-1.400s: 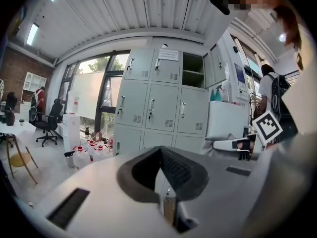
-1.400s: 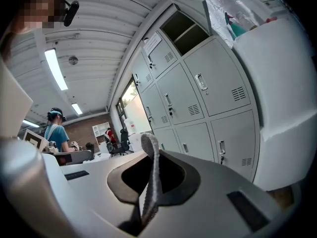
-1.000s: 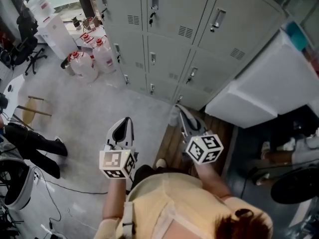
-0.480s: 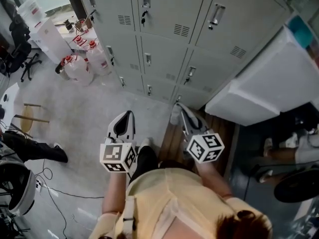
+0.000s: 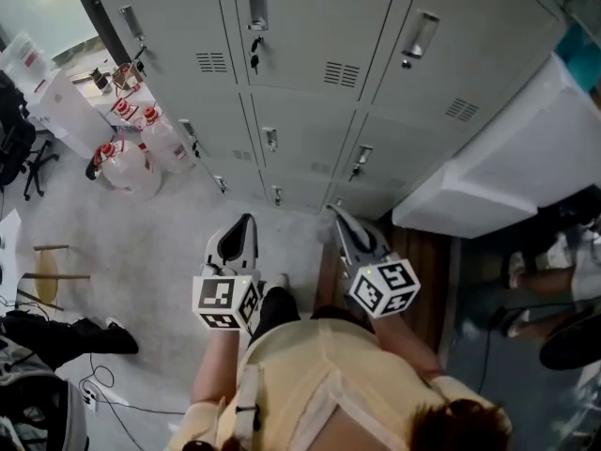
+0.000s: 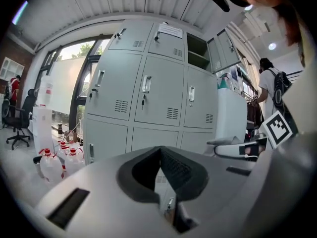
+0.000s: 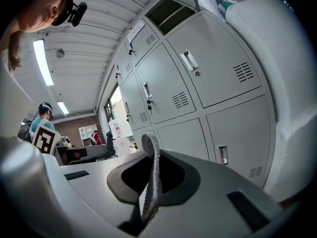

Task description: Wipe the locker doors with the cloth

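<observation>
Pale concrete floor point(image 5: 160, 252) spreads left of the left gripper point(image 5: 244, 222), with red-capped water jugs point(image 5: 127, 163) farther off that way. Right of the right gripper point(image 5: 336, 216) stands a white chest point(image 5: 507, 172) (dark wood planks point(image 5: 434, 271) beneath). A strip light point(image 7: 42, 58) glows overhead.

1. The tall pale grey metal locker doors point(image 5: 310, 26) have silver handles point(image 5: 254, 6).
2. The thin grey woven cloth point(image 7: 150, 177) shows a fine mesh pattern.
3. The left gripper point(image 5: 244, 225) and the right gripper point(image 5: 338, 216) are light grey with black pads.
4. Their cubes point(image 5: 223, 301) are white with black square marks.
5. The person's soft top point(image 5: 310, 374) is pale yellow.
6. The clear plastic jugs point(image 5: 120, 165) have red caps.
7. The speckled concrete floor point(image 5: 169, 261) is grey.
</observation>
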